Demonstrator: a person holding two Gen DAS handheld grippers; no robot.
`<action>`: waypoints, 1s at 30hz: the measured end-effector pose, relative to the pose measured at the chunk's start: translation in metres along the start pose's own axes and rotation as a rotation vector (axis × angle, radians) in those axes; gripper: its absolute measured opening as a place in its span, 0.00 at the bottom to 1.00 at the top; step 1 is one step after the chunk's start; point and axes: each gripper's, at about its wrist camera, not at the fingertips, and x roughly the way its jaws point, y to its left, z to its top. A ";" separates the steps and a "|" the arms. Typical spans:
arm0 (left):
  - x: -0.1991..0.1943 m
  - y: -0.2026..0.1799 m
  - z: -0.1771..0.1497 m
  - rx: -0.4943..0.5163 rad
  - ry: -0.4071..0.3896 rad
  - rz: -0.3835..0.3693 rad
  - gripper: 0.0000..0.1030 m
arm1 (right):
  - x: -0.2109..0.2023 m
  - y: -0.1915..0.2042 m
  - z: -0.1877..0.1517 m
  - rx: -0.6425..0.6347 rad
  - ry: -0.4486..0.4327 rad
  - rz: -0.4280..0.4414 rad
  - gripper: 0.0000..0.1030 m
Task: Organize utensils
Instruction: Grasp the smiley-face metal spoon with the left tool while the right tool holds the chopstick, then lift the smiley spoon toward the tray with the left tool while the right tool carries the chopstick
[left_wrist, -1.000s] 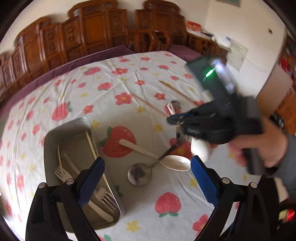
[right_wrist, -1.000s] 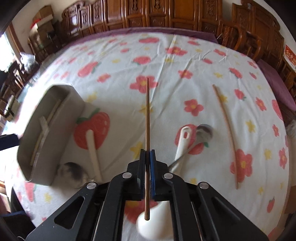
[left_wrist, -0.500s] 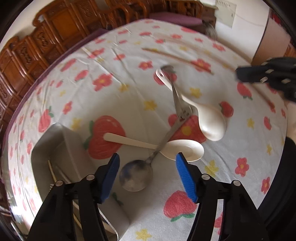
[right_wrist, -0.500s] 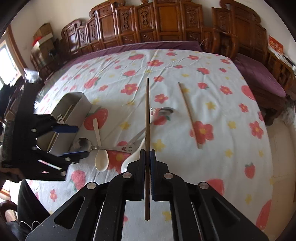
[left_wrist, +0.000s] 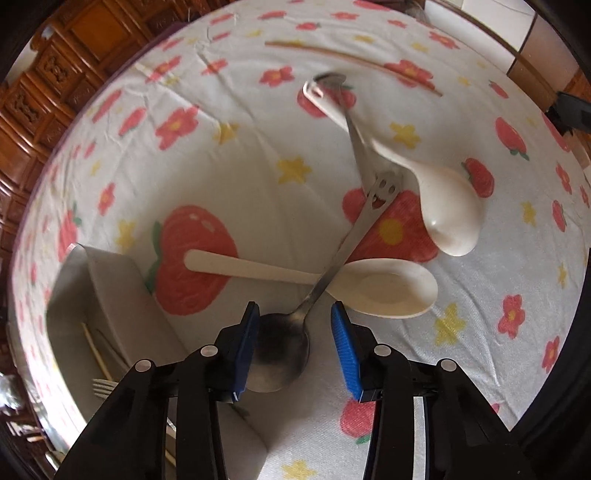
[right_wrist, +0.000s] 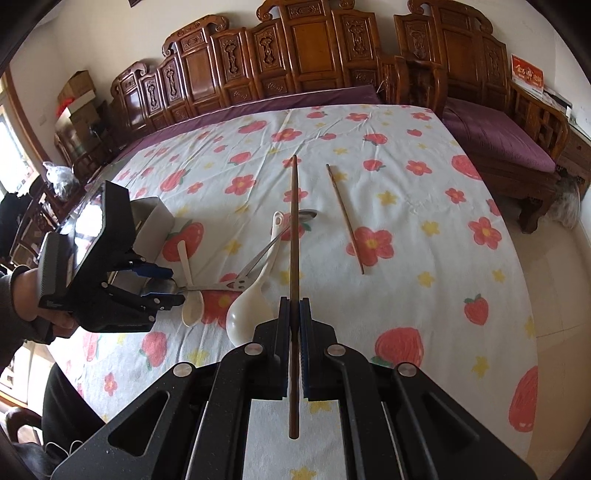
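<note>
Utensils lie scattered on a flower-print cloth over the tabletop (left_wrist: 229, 155), and through the left wrist camera the step in hand looks like a pickup: the left tool (left_wrist: 295, 347) hangs with its blue pads apart, straddling the bowl of a metal spoon (left_wrist: 280, 354) without visibly pressing on it. That spoon's handle runs up across a cream spoon (left_wrist: 384, 286) and meets a second metal utensil with a smiley cut-out handle (left_wrist: 382, 188), beside a white ladle (left_wrist: 443, 210); a loose chopstick (left_wrist: 351, 59) lies further off. My guess is the next move calls for closing on the spoon bowl or neck and lifting it free without dragging the cream spoon it crosses. To the left stands a grey bin (left_wrist: 110, 280), and inside it a chopstick-like stick (left_wrist: 94, 347) and the tines of a pale fork (left_wrist: 105, 386) show; the rest of its contents are hidden. From the right wrist camera, the right tool (right_wrist: 293, 332) is closed tight on a dark wooden chopstick (right_wrist: 293, 229), held off the cloth and pointing forward, presumably bound for the bin (right_wrist: 159, 218), which sits behind the left tool (right_wrist: 162, 286) here. Its mate (right_wrist: 345, 218) lies on the cloth to the right, apart from the spoons.
</note>
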 end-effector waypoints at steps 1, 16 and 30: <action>0.000 0.001 0.000 -0.009 -0.002 -0.009 0.38 | 0.001 0.000 -0.001 -0.001 0.001 0.000 0.06; -0.005 -0.003 -0.015 -0.067 -0.031 -0.074 0.00 | 0.009 0.025 -0.019 -0.027 0.041 0.025 0.06; 0.000 -0.011 0.006 0.086 0.001 0.002 0.19 | 0.004 0.035 -0.023 -0.023 0.041 0.027 0.06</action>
